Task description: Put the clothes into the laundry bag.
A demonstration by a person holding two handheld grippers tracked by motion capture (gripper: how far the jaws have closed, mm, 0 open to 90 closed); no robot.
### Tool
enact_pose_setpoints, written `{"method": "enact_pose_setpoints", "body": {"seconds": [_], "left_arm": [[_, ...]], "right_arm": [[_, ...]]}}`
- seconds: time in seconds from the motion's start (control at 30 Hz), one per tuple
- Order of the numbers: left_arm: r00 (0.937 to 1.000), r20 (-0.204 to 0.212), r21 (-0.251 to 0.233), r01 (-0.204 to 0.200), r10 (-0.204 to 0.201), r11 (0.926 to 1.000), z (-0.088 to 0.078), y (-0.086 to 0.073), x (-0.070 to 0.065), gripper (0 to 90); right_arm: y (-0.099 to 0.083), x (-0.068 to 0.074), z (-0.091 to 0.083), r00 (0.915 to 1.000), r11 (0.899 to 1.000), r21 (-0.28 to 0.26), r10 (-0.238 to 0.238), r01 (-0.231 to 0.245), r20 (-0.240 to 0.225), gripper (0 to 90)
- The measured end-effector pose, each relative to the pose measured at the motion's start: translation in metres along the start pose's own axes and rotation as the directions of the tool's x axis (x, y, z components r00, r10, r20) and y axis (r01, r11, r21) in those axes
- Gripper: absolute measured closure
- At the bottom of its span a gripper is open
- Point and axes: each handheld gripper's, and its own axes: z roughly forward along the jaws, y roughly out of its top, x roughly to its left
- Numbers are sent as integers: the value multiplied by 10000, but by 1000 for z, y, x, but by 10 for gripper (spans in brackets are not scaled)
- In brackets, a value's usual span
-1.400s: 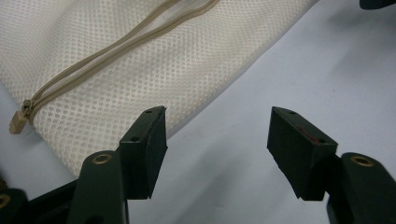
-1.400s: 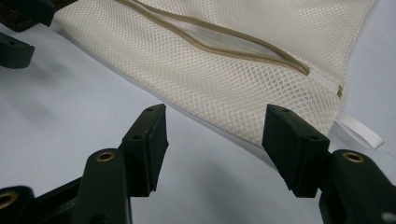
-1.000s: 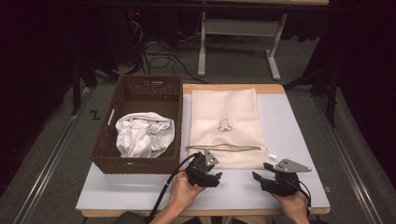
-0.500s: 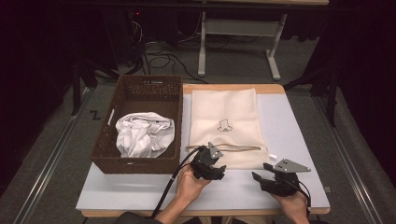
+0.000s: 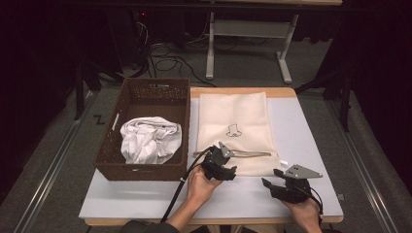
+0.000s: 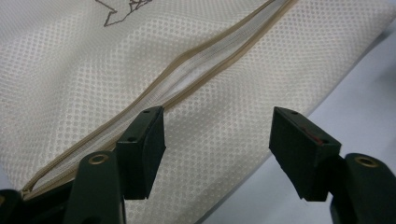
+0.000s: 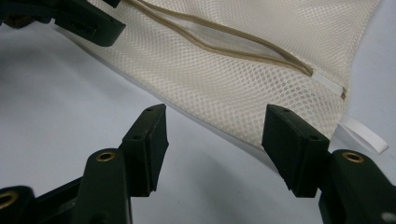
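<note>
Left gripper view shows my left gripper [image 6: 217, 149] with jaws apart over the mesh bag [image 6: 93, 70], nothing clamped, one jaw beside the zipper [image 6: 201, 60] that gapes slightly. My right gripper [image 7: 212, 140] also has its jaws apart, over bare tabletop [image 7: 56, 93] just off the bag's near edge. If I close too flat, I judge the jaws may pinch both mesh layers, or slip off the thin fabric. The bag lies flat mid-tabletop beside the basket [image 5: 145, 90] holding a white cloth [image 5: 148, 141]; its long axis runs away from me, zipper across the near end.
</note>
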Motion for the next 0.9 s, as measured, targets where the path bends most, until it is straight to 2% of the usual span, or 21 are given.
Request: {"method": "enact_pose_setpoints", "body": {"seconds": [0.17,0.27,0.47,0.57,0.67,0.8,0.9], "left_arm": [[9996,-281,53,87,-85,9999,-1,0,4,352],[9974,-588,-48,415,-417,9991,-3,1,10,351],[9939,-925,35,613,-607,9981,-2,2,17,341],[9914,-1026,44,817,-808,9966,0,2,20,338],[9893,-1098,55,973,-961,9952,3,3,23,337],[9872,-1048,53,1211,-1199,9926,8,4,26,337],[9869,-982,122,1296,-1277,9915,12,6,28,337]], "right_arm": [[6,-6,6,9998,9999,78,93,-94,179,417],[11,-11,11,9993,9998,88,189,-192,312,419],[27,-21,23,9973,9990,382,206,-234,704,436],[31,-23,31,9964,9982,588,25,-76,849,447],[35,-26,37,9951,9976,670,134,-200,982,450],[41,-31,45,9928,9971,735,85,-174,1196,455],[47,-32,50,9930,9966,808,66,-163,1182,456]]}}
